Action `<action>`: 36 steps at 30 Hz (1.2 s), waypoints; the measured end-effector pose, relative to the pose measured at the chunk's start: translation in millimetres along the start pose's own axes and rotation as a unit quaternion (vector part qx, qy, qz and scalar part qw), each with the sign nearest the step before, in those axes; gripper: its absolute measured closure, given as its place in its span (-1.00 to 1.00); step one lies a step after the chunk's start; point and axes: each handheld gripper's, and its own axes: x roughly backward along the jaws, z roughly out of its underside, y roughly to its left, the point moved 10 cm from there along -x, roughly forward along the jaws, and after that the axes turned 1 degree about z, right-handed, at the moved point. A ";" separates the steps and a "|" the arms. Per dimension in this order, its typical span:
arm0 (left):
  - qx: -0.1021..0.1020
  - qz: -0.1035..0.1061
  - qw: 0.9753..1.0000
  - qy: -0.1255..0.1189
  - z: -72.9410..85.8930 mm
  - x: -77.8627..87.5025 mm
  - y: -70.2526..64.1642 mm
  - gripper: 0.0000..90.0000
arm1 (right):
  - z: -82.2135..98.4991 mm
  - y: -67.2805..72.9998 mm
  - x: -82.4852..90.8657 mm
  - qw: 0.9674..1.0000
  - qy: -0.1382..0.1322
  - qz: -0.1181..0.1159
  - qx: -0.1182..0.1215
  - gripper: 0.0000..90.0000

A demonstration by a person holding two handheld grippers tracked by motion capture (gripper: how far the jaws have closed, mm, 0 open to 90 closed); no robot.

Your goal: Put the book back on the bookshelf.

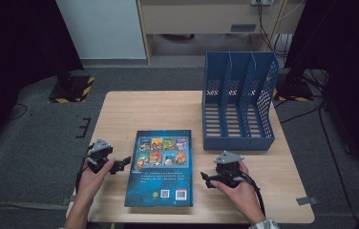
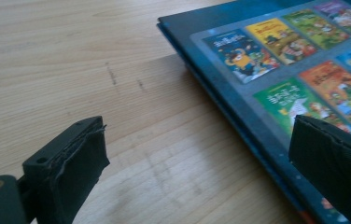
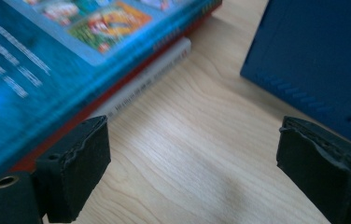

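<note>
The books (image 1: 161, 167) lie stacked flat at the lower centre of the tabletop (image 1: 120, 107); the blue file rack (image 1: 237, 102) at upper right is empty. The left hand-held gripper (image 1: 120, 164) and right hand-held gripper (image 1: 208, 180) flank them, jaws apart, gripping nothing. Seemingly no book is filed yet.

Left tongs (image 2: 197, 177): the two black padded jaws stand wide apart with nothing between them but bare desk (image 2: 71, 60). Desk surface is light wood grain, with faint dark scuff marks near centre. A blue book (image 2: 276, 70) lies flat at right, its cover bearing rows of small colourful cartoon pictures. The right jaw overlaps the book's near edge; contact cannot be determined.
</note>
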 end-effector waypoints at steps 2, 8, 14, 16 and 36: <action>-0.004 0.013 1.000 0.000 -0.8 -0.2 -7.8 -0.93 | -9.1 6.4 4.8 1.000 -0.015 -0.009 0.000 -0.78; -0.026 0.036 0.999 0.009 0.0 -3.6 -21.6 -0.95 | -17.9 32.2 3.3 0.999 -0.016 -0.045 0.019 -0.83; -0.042 0.045 0.998 0.008 -2.2 -7.5 -30.7 -0.95 | -22.6 39.9 -2.3 0.998 -0.012 -0.048 0.034 -0.83; -0.040 0.044 0.998 0.008 -2.9 -8.4 -31.4 -0.95 | -24.6 41.0 -3.3 0.998 -0.013 -0.052 0.031 -0.84; -0.021 0.060 0.998 0.019 1.9 -20.9 -43.9 -0.93 | -28.6 64.5 -29.6 0.995 0.009 -0.101 0.022 -0.86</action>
